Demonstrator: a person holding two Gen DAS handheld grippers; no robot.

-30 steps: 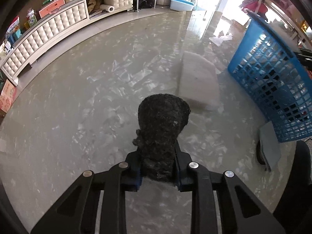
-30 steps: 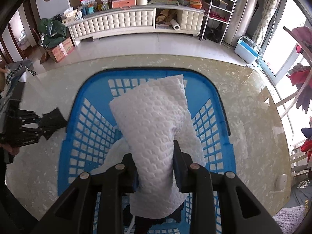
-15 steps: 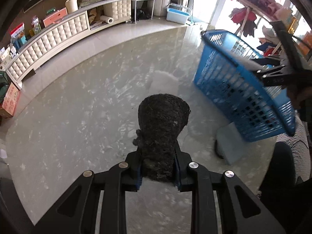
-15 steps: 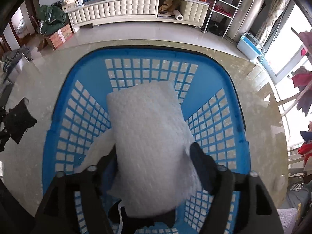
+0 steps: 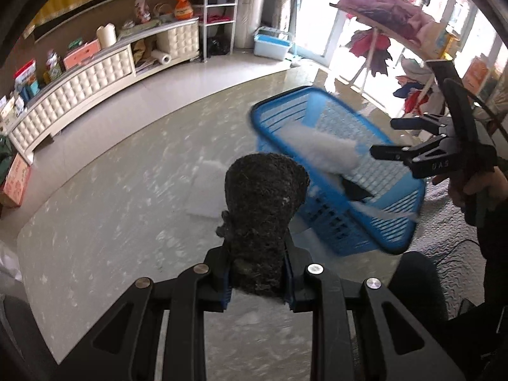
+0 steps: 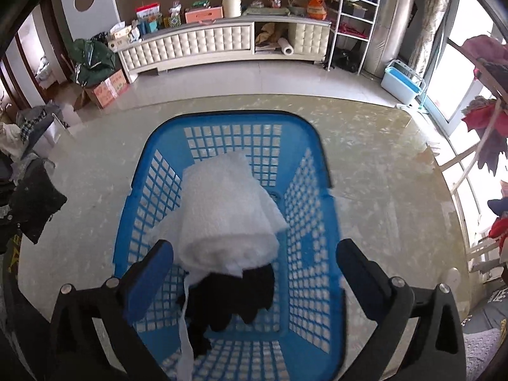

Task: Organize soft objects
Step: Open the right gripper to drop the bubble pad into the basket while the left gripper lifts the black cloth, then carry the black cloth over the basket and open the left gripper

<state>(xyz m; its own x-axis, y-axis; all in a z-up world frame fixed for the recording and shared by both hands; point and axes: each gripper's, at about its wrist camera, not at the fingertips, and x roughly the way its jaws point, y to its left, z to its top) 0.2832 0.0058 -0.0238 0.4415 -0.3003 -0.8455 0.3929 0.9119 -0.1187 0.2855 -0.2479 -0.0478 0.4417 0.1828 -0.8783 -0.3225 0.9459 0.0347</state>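
My left gripper (image 5: pixel 257 265) is shut on a dark grey fuzzy cloth (image 5: pixel 265 209) and holds it above the table, left of the blue basket (image 5: pixel 324 222). My right gripper (image 6: pixel 254 265) is open and empty over the blue basket (image 6: pixel 149 190). A white quilted cloth (image 6: pixel 222 212) lies in the basket on top of a black cloth (image 6: pixel 235 298). The right gripper also shows in the left wrist view (image 5: pixel 387 139), above the basket's far side, with the white cloth (image 5: pixel 317 149) below it.
A folded white cloth (image 5: pixel 206 190) lies on the marble table (image 5: pixel 111 222) left of the basket. A padded white cabinet (image 6: pixel 203 44) lines the far wall. A clothes rack (image 5: pixel 387 25) stands by the window. The dark cloth shows at the left edge (image 6: pixel 35 203).
My right gripper opened and let the white cloth drop into the basket. My left gripper swung right, toward the basket, still holding the dark cloth.
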